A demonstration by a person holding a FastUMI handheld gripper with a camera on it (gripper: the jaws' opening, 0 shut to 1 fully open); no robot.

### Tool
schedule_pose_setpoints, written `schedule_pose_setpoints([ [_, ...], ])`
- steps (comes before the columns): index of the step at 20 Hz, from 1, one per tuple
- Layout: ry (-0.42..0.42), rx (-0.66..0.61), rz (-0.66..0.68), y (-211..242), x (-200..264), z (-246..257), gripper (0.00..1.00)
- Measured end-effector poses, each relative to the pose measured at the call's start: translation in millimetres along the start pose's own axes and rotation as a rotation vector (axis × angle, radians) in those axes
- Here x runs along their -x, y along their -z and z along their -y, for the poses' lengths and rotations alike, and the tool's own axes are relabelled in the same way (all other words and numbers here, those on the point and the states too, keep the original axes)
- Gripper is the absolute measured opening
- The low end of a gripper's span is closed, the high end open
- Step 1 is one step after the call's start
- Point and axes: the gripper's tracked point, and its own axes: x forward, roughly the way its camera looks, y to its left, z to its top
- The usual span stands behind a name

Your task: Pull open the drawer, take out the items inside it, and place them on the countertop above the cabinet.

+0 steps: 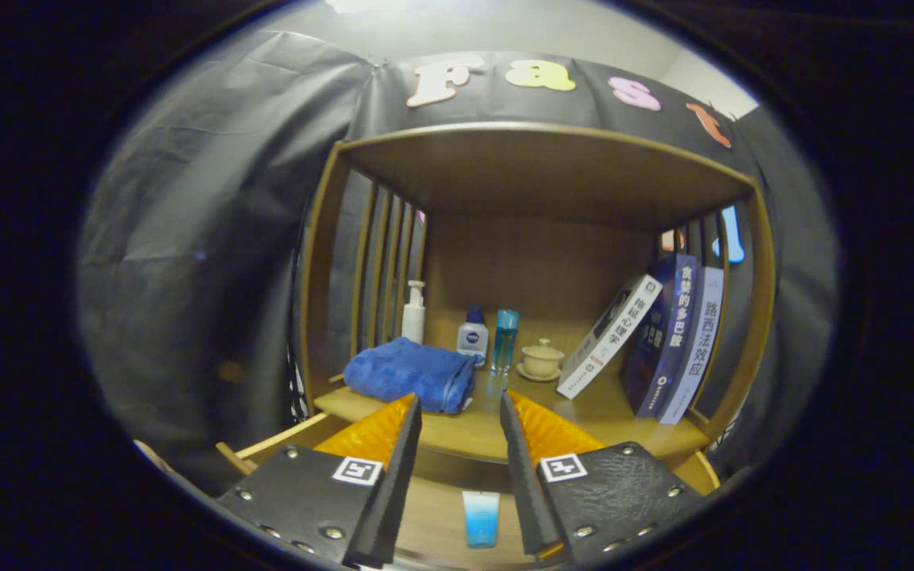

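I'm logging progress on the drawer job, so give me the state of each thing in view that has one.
Drawer: pulled open.
Blue tube: lying flat in the drawer, between the jaws.
Gripper: jaws open, holding nothing.
Blue towel: folded, on the countertop.
Lidded cup: lid on.
Books: leaning.

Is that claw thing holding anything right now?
No. The gripper has its jaws apart around empty space; the small blue tube lies below in the open drawer, untouched.
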Motion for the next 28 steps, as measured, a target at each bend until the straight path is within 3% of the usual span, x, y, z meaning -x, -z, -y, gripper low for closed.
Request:
schedule_pose_setpoints([
  [2, 0.014, -0.026, -0.068, 9.0, -21.5, 16.7, 0.77],
  [6, 0.007, -0.066, -0.346, 69.9, -36.3, 33.2, 0.77],
  [12, -0.065, 0.052, -0.638, 156.6, -20.2, 37.8, 0.77],
  [15, -0.068, 0.109, -0.727, 177.7, -17.1, 43.8, 0.88],
  [21, -0.11, 0.206, -0.915, 208.2, -8.5, 40.4, 0.89],
  [28, -0.118, 0.211, -1.041, 221.9, 0.0, 39.2, 0.89],
])
